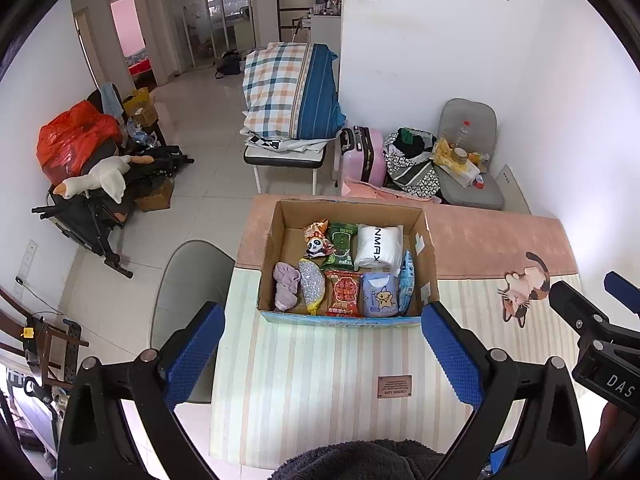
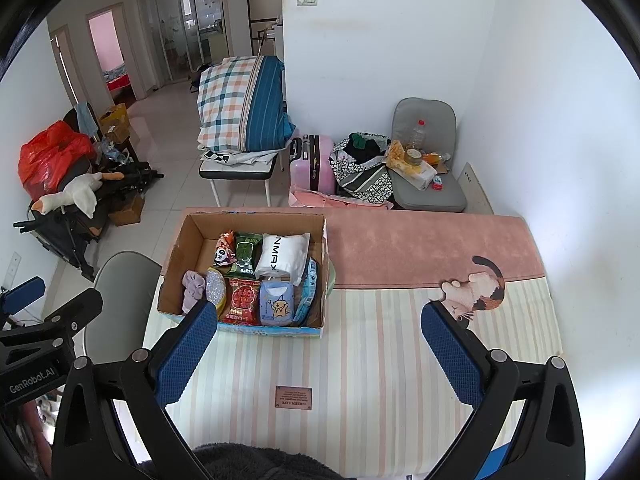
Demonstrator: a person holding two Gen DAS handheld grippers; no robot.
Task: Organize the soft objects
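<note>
An open cardboard box stands on the striped table mat. Inside lie several soft things: a white pillow pack, a green packet, a panda snack bag, a red packet, a lilac cloth, a silver pouch, and a blue tissue pack. My left gripper hangs open above the mat in front of the box. My right gripper is open too, right of the box, holding nothing.
A cat picture marks the mat's right part, with pink carpet behind. Beyond the table stand a grey chair, a pink suitcase, a bench with folded bedding, and clutter with a plush goose.
</note>
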